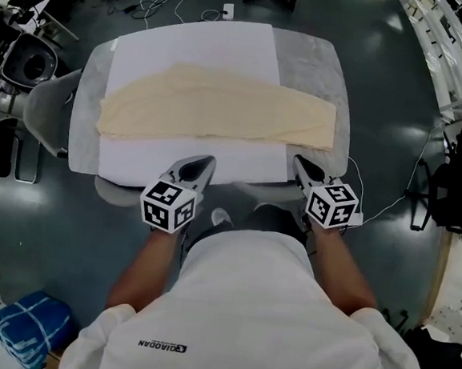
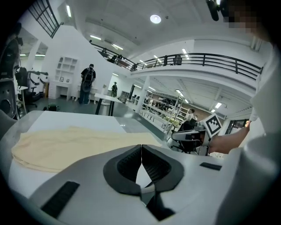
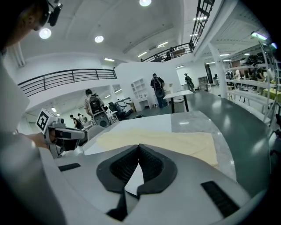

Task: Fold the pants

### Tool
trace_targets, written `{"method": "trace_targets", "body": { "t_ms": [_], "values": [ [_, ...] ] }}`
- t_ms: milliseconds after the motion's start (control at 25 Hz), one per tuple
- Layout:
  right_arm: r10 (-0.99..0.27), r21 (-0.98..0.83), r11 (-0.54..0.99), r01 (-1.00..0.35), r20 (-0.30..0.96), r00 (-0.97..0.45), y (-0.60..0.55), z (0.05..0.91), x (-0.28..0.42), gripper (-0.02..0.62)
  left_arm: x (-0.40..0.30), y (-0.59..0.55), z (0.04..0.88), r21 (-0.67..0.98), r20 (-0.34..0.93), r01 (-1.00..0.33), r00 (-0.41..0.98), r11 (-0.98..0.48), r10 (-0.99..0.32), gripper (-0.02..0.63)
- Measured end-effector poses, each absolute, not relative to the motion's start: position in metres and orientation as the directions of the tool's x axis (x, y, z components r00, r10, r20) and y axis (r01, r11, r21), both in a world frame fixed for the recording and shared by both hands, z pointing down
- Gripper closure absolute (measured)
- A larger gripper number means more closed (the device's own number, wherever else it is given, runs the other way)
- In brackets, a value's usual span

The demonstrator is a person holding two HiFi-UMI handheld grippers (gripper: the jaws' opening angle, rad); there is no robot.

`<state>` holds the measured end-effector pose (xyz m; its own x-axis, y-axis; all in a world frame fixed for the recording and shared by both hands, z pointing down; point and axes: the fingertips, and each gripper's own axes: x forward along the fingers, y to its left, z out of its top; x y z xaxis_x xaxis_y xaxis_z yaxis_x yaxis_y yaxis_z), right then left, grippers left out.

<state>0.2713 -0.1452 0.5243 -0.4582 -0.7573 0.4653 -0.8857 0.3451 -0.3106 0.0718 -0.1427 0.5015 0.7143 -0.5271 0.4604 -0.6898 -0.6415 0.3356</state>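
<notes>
Cream pants (image 1: 218, 106) lie folded lengthwise in a long strip across the white sheet (image 1: 187, 43) on the table. The same pants (image 2: 66, 145) show ahead of the left jaws, and the pants (image 3: 167, 140) also lie beyond the right jaws. My left gripper (image 1: 203, 167) hovers at the table's near edge, short of the pants, shut with nothing in it. My right gripper (image 1: 301, 166) sits at the near right edge, also shut and empty. In each gripper view the jaw tips meet with no cloth between them. The left gripper (image 2: 141, 147) and right gripper (image 3: 139, 147) both point toward the pants.
The grey table (image 1: 329, 68) has rounded corners, and the sheet leaves its right part bare. A chair (image 1: 45, 107) stands at the table's left end. Cables (image 1: 163, 1) lie on the floor beyond. A blue cloth bundle (image 1: 30, 323) lies on the floor at the lower left.
</notes>
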Motion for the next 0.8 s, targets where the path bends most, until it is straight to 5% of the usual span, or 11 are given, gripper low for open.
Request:
{"method": "trace_targets", "body": {
  "t_ms": [800],
  "values": [
    [-0.688,-0.148,-0.054,-0.987,0.722,-0.071,-0.28,0.685,0.523,0.549,0.151,-0.226,0.548,0.342,0.614,-0.733,0.648,-0.588,-0.45,0.577]
  ]
}}
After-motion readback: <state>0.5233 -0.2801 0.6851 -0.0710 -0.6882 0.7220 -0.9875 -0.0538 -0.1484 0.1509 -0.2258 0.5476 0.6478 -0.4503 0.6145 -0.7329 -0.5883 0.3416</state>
